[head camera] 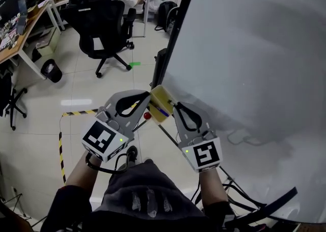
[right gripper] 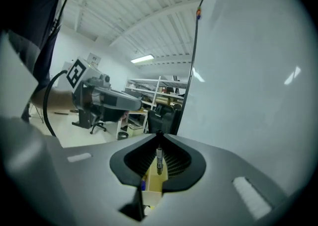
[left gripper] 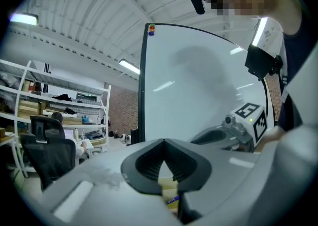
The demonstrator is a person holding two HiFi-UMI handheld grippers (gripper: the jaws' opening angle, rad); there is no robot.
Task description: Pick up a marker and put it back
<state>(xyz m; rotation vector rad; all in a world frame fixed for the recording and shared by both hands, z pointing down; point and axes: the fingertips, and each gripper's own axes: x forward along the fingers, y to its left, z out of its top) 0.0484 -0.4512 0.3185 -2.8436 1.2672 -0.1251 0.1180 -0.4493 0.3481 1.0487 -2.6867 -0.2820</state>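
- whiteboard: big, black frame
- left of it: pale tiled floor, yellow-black tape
- further left: black office chair, desk, bin
- above: strip lights
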